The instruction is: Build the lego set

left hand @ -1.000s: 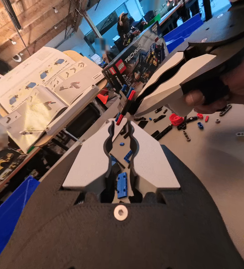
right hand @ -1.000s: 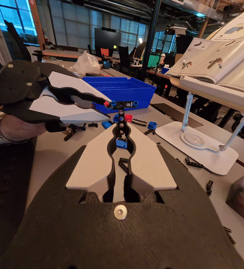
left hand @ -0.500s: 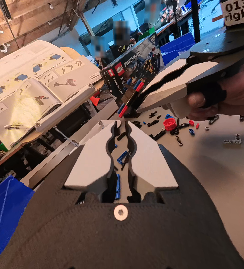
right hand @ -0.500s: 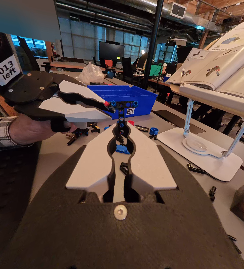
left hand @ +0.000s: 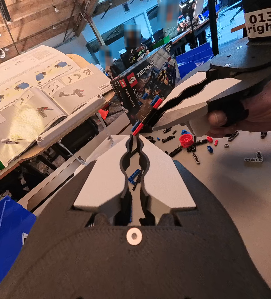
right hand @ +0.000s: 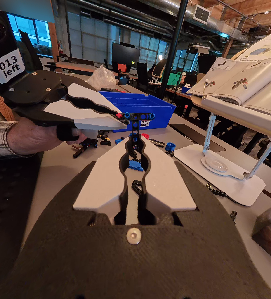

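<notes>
- Our right gripper (right hand: 134,139) clamps the upright stem of the black T-shaped assembly (right hand: 135,124), held above the table (right hand: 188,186).
- Our left gripper (left hand: 134,137), fingers nearly closed, meets the crossbar's red pin (right hand: 119,115) end-on from the left; whether it grips, we cannot tell.

The worktop (left hand: 228,186) looks smooth and matt grey. The right gripper (right hand: 135,140) has matt white plastic fingers (right hand: 163,178) on a ridged black body (a shiny metal screw (right hand: 133,235) at centre). The blue bin (right hand: 141,105) is glossy plastic; the instruction book (left hand: 34,97) is paper.
</notes>
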`<state>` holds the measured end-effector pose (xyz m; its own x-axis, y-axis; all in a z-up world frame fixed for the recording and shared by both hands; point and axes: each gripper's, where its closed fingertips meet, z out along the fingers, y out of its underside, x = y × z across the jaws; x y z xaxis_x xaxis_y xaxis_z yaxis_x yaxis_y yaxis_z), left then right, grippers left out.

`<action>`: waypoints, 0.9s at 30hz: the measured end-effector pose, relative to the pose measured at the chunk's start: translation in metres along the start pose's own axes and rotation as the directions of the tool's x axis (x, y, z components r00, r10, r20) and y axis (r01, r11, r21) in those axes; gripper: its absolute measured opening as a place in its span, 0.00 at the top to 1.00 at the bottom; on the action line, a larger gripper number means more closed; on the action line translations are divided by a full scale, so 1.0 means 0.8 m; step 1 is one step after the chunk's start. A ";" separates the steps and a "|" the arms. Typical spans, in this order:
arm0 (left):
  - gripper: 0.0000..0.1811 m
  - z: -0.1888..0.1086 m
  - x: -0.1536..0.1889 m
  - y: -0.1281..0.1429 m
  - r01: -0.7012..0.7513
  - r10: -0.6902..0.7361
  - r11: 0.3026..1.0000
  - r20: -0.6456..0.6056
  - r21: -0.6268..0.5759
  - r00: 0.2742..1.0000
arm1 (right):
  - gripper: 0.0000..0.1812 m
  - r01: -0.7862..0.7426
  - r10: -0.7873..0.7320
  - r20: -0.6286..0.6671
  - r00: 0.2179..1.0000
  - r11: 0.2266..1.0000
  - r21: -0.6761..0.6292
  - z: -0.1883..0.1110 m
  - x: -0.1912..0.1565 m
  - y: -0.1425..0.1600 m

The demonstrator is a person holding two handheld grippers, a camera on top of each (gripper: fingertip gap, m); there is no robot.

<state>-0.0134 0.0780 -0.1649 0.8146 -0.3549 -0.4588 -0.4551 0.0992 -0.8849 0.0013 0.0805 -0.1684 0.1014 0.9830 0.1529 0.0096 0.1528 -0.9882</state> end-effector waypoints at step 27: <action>0.96 -0.015 0.030 -0.030 0.016 0.008 0.990 -0.168 0.139 0.986 | 0.97 -0.467 0.460 0.410 0.787 0.879 -0.090 -0.016 -0.037 -0.003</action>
<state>0.0128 0.0561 -0.1540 0.7391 -0.5051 -0.4456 -0.3879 0.2216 -0.8947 0.0110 0.0495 -0.1707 -0.3234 0.8861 -0.3321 0.0506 -0.3343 -0.9411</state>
